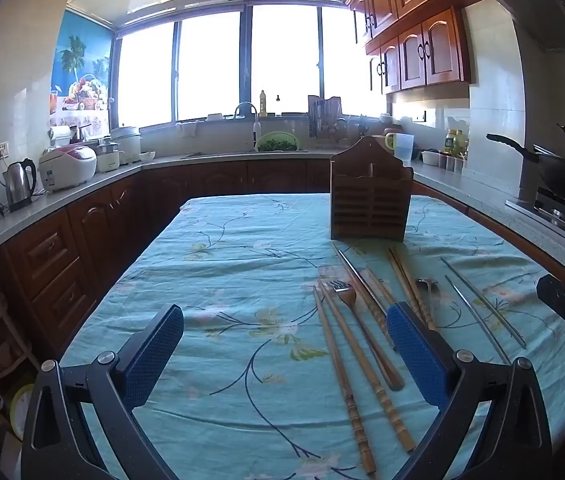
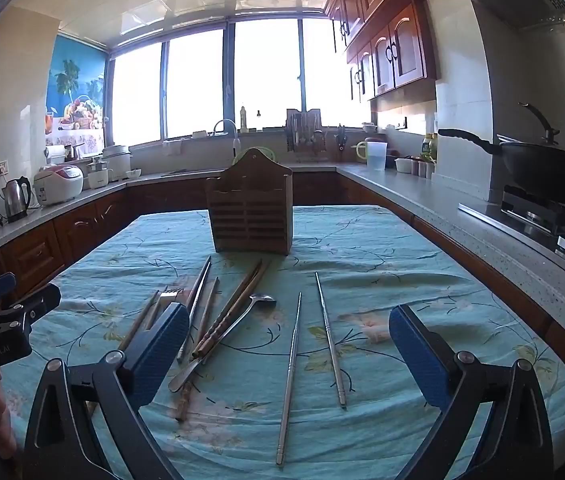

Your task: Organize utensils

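Utensils lie loose on the near half of a table covered by a pale teal floral tablecloth (image 2: 382, 240). Behind them stands a dark brown slatted wooden utensil holder (image 2: 251, 213), upright, with a peaked back panel; nothing shows above its rim. Largest of the loose items are two long metal chopsticks (image 2: 310, 356), lying apart from each other and roughly parallel, on the right of the group. Left of them rests a bundle of brown bamboo chopsticks (image 2: 238, 300) with a steel spoon (image 2: 260, 301) laid just beside it, bowl toward the holder. Further left, two ringed bamboo chopsticks (image 1: 356, 364) lie side by side, a wooden-handled metal fork (image 1: 342, 288) between and beside them, tines toward the holder. One slim dark metal chopstick (image 1: 356, 276) runs diagonally toward the holder's base.

Left gripper (image 1: 284, 350) hovers over the cloth with its blue-padded jaws spread wide, nothing between the pads. Right gripper (image 2: 288, 354) likewise stands wide and empty above the two metal chopsticks. No item blocks the holder's front.

Surroundings: an L-shaped grey counter with brown wooden cabinets, a bright window wall (image 1: 242, 60), a black wok (image 2: 542, 172) on a gas stove at right, a white rice cooker (image 1: 67, 166) and a steel kettle (image 1: 20, 182) at left.
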{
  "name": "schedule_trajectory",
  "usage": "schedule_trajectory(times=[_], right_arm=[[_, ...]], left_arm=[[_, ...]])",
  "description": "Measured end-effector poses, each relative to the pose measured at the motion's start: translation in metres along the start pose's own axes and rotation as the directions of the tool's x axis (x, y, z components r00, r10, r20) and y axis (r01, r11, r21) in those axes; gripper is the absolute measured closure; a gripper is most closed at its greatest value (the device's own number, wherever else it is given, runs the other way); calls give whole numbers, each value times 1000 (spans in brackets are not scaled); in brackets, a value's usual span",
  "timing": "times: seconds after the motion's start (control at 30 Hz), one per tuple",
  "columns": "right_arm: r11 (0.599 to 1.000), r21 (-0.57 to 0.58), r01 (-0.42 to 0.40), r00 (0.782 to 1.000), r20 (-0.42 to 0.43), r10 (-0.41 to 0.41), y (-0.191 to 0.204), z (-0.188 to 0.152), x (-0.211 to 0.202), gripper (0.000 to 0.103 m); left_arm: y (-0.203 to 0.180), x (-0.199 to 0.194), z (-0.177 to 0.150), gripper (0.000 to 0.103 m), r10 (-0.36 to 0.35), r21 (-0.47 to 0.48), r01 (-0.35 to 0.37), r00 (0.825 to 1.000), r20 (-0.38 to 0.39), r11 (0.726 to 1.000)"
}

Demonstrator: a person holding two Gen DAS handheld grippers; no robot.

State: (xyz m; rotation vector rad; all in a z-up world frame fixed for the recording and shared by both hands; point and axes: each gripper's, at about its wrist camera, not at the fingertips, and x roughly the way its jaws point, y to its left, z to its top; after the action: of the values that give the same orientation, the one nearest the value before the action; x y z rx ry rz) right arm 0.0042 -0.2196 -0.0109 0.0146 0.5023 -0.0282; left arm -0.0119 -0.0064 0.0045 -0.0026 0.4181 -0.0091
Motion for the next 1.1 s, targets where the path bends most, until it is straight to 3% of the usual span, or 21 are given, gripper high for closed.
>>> schedule_trajectory(times=[1.1], right_arm=[[1000, -5, -21, 999, -28, 21, 2, -1, 6, 2]], left_arm=[[2, 6, 1, 1, 9, -10, -9, 1000, -26, 1000]])
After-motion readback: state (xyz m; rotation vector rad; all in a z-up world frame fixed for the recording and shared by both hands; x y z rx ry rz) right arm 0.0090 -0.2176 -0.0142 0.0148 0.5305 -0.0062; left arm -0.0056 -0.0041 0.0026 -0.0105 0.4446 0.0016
